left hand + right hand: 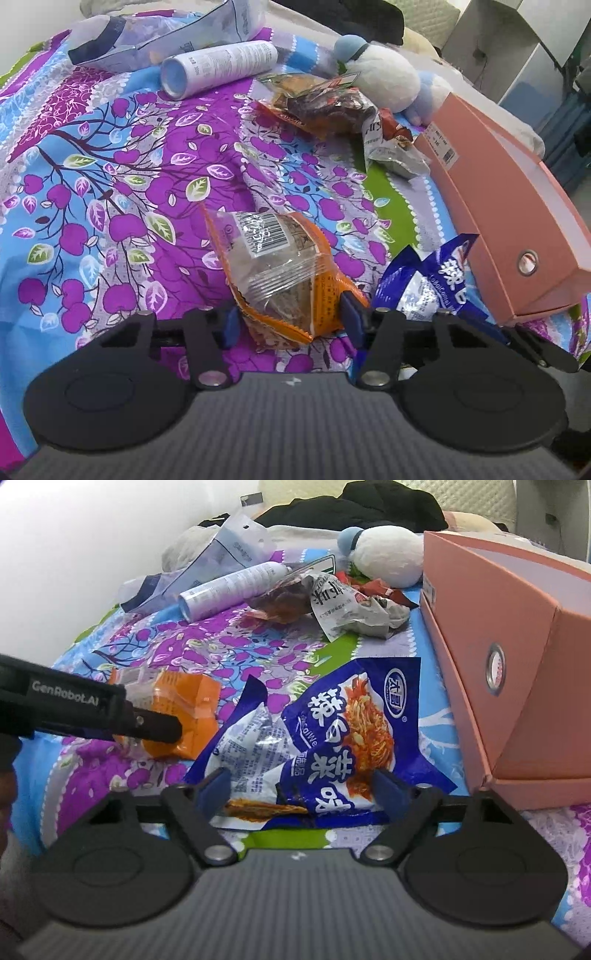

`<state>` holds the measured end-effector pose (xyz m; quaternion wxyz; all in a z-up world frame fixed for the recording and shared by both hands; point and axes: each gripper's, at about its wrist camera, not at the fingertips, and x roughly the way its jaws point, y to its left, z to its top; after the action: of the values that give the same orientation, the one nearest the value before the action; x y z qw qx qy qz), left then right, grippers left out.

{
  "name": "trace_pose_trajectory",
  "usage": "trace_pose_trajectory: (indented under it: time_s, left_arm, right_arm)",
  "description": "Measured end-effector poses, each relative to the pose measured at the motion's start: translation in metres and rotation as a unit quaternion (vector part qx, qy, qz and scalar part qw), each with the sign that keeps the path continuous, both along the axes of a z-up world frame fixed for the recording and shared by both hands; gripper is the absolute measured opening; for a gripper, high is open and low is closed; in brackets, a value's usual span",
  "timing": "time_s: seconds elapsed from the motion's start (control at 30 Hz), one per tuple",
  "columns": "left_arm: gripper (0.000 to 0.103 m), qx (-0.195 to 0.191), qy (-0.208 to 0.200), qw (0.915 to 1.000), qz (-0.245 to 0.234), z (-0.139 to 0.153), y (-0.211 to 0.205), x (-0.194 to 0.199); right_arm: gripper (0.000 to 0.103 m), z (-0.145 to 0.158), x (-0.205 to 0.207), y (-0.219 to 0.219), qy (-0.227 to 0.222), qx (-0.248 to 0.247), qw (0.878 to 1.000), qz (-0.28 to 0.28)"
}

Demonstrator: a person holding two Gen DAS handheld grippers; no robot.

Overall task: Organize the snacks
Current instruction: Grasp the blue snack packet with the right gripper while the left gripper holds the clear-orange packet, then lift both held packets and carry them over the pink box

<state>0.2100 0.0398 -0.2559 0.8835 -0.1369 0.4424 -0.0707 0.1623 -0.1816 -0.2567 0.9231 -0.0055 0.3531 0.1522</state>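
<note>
both grippers low over snack packets, pink box waiting at right

left gripper (288, 321) half open around orange packet (273, 273), pads not clearly pressing; right gripper (303, 794) wide over blue packet (332, 731). slippery, crinkled film likely to slide free or snag; farther, snack pile (325, 107), pink box (509, 206).

A floral bedsheet (110, 192) carried an orange packet (273, 273) between the left fingers, a blue packet (332, 731) between the right, and a pink box (517, 664) beside.
</note>
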Motion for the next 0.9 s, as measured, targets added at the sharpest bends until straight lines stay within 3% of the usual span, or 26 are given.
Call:
trace_pose_trajectory:
  time_s: [0.03,0.07,0.13,0.3,0.37,0.57,0.9]
  left_arm:
    - [0.058,0.000,-0.001,1.0000,0.001,0.001,-0.001,-0.001]
    - [0.058,0.001,-0.002,1.0000,0.003,0.002,-0.001,-0.002]
    - [0.057,-0.001,-0.005,1.0000,0.005,0.005,-0.002,-0.004]
    - [0.056,-0.006,-0.012,0.9998,0.011,0.016,-0.002,-0.010]
    - [0.055,-0.005,-0.016,0.9998,0.013,0.020,-0.004,-0.012]
    - [0.052,-0.009,-0.025,0.9995,0.014,0.032,-0.009,-0.017]
    - [0.049,-0.002,-0.031,0.9995,0.008,0.042,-0.019,-0.021]
  right_arm:
    - [0.071,0.002,-0.001,0.001,0.000,-0.001,1.000,0.003]
    - [0.056,0.004,-0.003,0.004,-0.003,-0.006,1.000,0.009]
    - [0.036,0.009,-0.006,0.010,-0.007,-0.016,1.000,0.025]
    - [0.027,0.016,-0.006,0.014,-0.002,-0.027,0.999,0.021]
    - [0.014,0.019,-0.007,0.012,-0.003,-0.028,1.000,0.014]
    - [0.005,0.028,-0.009,0.000,-0.003,-0.023,1.000,-0.010]
    - [0.004,0.040,-0.014,-0.014,-0.011,-0.030,0.999,-0.027]
